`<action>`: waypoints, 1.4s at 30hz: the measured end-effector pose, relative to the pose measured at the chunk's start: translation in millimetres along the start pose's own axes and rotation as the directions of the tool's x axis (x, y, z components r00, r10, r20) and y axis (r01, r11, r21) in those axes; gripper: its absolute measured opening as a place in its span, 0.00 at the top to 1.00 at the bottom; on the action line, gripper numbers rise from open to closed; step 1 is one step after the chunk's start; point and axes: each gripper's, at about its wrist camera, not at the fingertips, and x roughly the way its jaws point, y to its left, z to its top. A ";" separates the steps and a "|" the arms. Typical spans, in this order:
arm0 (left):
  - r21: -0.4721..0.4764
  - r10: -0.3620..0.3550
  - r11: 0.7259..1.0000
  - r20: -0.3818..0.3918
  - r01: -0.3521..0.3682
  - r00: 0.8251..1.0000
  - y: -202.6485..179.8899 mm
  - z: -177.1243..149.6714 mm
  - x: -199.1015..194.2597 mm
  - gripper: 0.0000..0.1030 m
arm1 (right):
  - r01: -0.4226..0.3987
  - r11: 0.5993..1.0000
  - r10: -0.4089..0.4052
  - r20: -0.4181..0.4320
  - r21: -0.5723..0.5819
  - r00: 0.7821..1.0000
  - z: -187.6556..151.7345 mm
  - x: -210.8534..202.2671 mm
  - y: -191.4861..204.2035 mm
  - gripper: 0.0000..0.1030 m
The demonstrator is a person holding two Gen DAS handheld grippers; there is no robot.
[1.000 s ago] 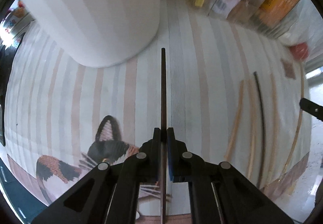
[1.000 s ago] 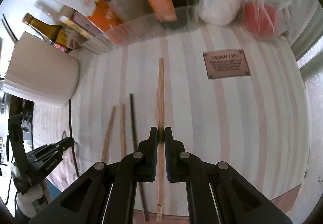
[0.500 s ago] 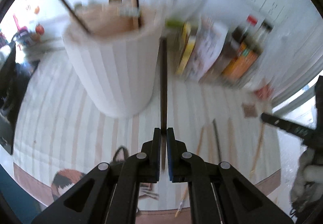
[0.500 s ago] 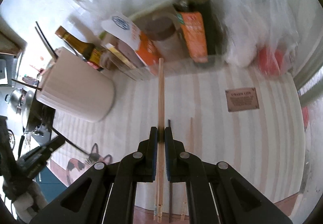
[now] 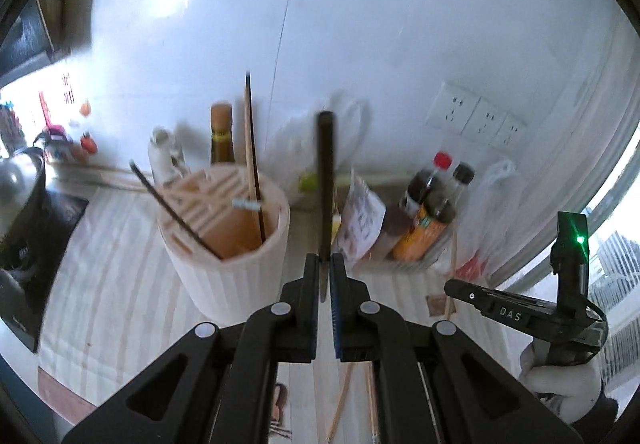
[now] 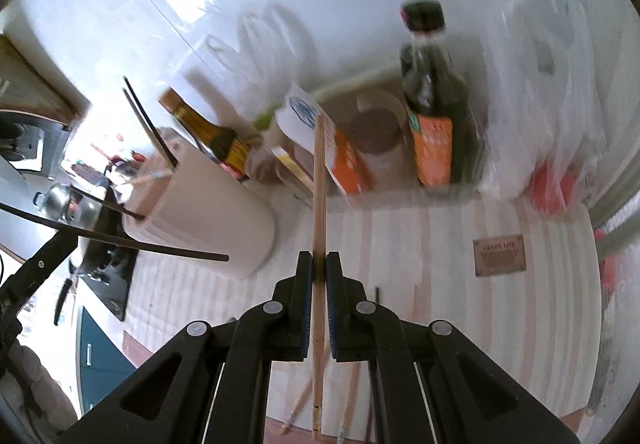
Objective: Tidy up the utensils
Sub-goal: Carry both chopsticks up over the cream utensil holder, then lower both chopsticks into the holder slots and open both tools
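Thin dark chopstick (image 5: 325, 180) is clamped in your left gripper (image 5: 325, 276), just beside the cream ribbed utensil holder (image 5: 228, 244). Your right gripper (image 6: 319, 272) is clamped on a light wooden chopstick (image 6: 319, 204) above the striped mat (image 6: 460, 264).

Striped mat (image 6: 460, 324) over counter; white holder (image 5: 232, 264) centre-left; loose chopsticks (image 6: 348, 404) lower centre; clear bin (image 6: 400, 196) upper centre.
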 end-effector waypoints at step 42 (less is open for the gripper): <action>0.029 0.195 0.980 0.022 -0.196 0.981 61.4 82.5 17.7 0.98 | -0.199 0.955 0.280 0.456 -0.220 0.845 121.4 50.0 165.6 0.94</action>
